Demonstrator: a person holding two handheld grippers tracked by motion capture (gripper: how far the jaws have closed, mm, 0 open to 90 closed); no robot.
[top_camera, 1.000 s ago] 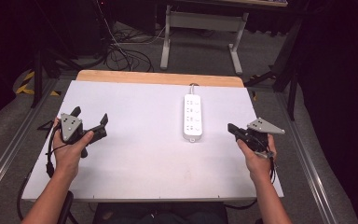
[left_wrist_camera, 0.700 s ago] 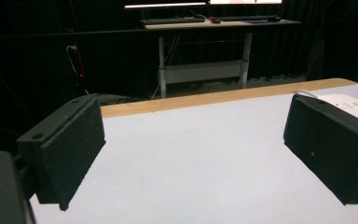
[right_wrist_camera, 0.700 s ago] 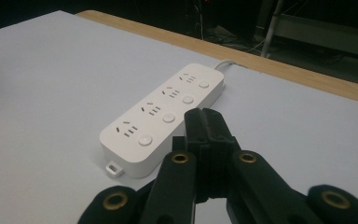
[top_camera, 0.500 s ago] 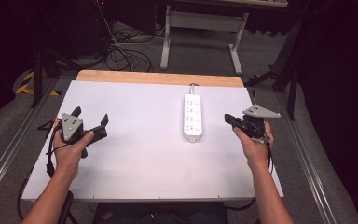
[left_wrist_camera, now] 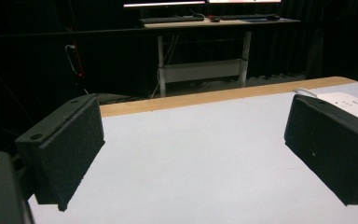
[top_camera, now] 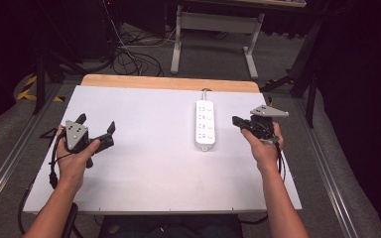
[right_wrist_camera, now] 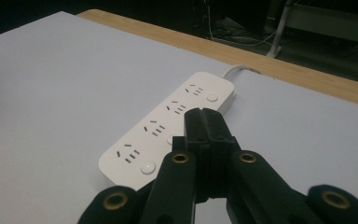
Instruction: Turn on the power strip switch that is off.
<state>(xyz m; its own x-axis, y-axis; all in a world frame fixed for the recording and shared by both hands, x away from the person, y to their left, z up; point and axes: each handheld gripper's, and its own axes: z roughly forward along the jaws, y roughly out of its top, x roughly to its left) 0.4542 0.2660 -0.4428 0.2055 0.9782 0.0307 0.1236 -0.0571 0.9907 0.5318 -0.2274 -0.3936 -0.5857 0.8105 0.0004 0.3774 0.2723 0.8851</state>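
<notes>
White power strip (top_camera: 205, 124) lies flat on the white table (top_camera: 149, 168) right of centre in the high view, its cord leaving the far end toward the wooden edge strip (top_camera: 168, 82). The left gripper (top_camera: 97, 130) is held over the table's left side, well apart from the strip, jaws spread. The right gripper (top_camera: 238, 121) hangs just beside the strip's right edge, jaws pressed together. In the left gripper view, bare tabletop lies between the two wide-set pads (left_wrist_camera: 70, 144), and the strip's end (left_wrist_camera: 354, 103) peeks past the right one. In the right gripper view, the closed tips (right_wrist_camera: 207, 122) sit over the strip (right_wrist_camera: 168, 126), pinching nothing.
</notes>
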